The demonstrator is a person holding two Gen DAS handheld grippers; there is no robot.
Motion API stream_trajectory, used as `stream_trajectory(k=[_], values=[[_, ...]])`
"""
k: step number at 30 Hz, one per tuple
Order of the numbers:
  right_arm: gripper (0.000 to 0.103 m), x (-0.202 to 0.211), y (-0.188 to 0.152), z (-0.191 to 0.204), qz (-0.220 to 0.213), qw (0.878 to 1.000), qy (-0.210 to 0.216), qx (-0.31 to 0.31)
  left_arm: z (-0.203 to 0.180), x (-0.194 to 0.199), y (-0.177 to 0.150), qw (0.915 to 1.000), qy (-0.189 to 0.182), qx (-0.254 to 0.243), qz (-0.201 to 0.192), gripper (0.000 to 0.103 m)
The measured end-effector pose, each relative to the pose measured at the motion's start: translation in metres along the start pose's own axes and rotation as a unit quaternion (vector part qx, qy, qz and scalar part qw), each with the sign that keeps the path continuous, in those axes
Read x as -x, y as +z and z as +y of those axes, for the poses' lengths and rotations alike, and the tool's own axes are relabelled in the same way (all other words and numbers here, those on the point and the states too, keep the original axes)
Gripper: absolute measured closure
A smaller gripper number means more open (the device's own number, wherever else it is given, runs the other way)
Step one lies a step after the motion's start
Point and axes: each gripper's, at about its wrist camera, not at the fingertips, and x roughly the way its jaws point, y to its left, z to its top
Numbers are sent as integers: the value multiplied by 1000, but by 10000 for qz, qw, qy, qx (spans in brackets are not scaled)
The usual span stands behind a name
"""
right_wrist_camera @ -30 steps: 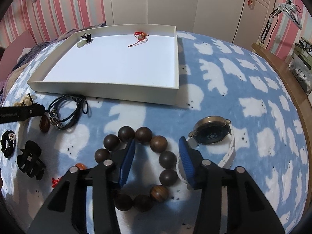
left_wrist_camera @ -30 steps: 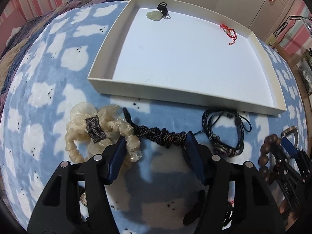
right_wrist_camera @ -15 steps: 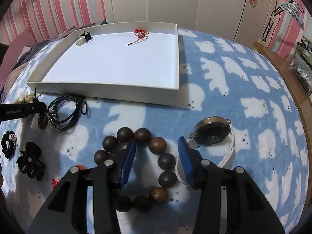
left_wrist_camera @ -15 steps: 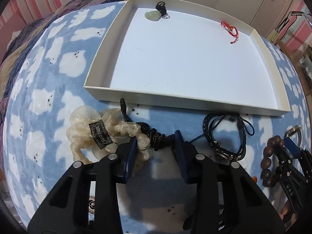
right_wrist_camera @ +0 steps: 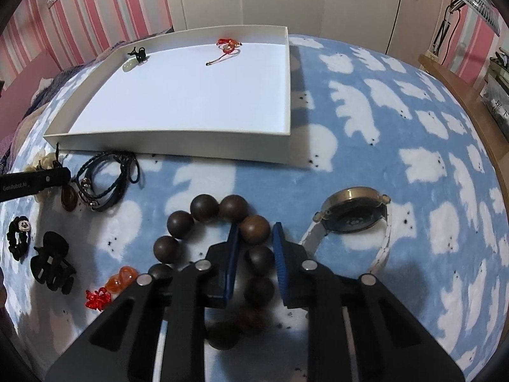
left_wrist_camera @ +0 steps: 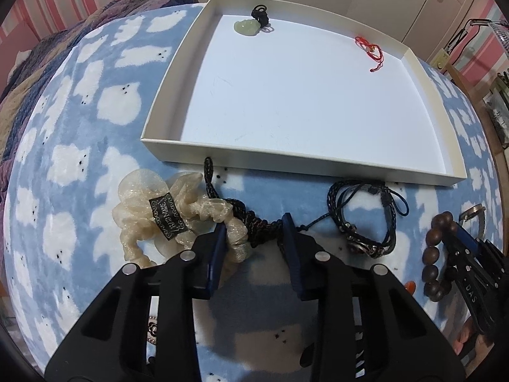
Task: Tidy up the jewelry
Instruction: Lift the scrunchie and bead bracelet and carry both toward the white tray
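A bed covered by a blue blanket (right_wrist_camera: pixel 366 165) with white bear shapes carries a shallow white tray (left_wrist_camera: pixel 318 162); inside the tray, a pale green pendant (left_wrist_camera: pixel 245 27) lies at the far left corner and a red cord (left_wrist_camera: pixel 370 46) near the far right corner. The left gripper (left_wrist_camera: pixel 253 232) sits low just before the tray's near wall, its blue pads closing round a black braided cord (left_wrist_camera: pixel 254 222) and the edge of a cream scrunchie (left_wrist_camera: pixel 152 203), though a firm clamp cannot be told. The right gripper (right_wrist_camera: pixel 254 245) is narrowed onto the bead bracelet (right_wrist_camera: pixel 203 207), one brown bead between its pads. A watch (right_wrist_camera: pixel 353 216) lies just right of it; a black leather bracelet (right_wrist_camera: pixel 105 178), hair claw (right_wrist_camera: pixel 52 264) and orange charm (right_wrist_camera: pixel 122 280) lie to its left.
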Motion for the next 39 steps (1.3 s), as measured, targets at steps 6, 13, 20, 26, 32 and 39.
stream_trajectory(k=[6, 13, 20, 26, 32, 39], values=[[83, 21, 2, 2, -323, 9994, 80, -27, -1, 19, -7, 9996, -56, -128, -228, 71], [83, 45, 19, 6, -696, 9973, 244, 17, -7, 53, -10, 9975, -167, -348, -594, 71], [83, 66, 41, 15, -992, 9944, 300, 185, -7, 79, 1, 9957, -332, -410, -757, 71], [83, 69, 43, 17, -1018, 9938, 391, 194, 1, 85, 3, 9955, -320, -387, -799, 71], [83, 64, 38, 14, -927, 9946, 456, 119, 0, 62, 3, 9972, -211, -377, -618, 71], [83, 66, 37, 12, -938, 9946, 433, 82, 9, 42, 0, 9981, -149, -340, -484, 71]])
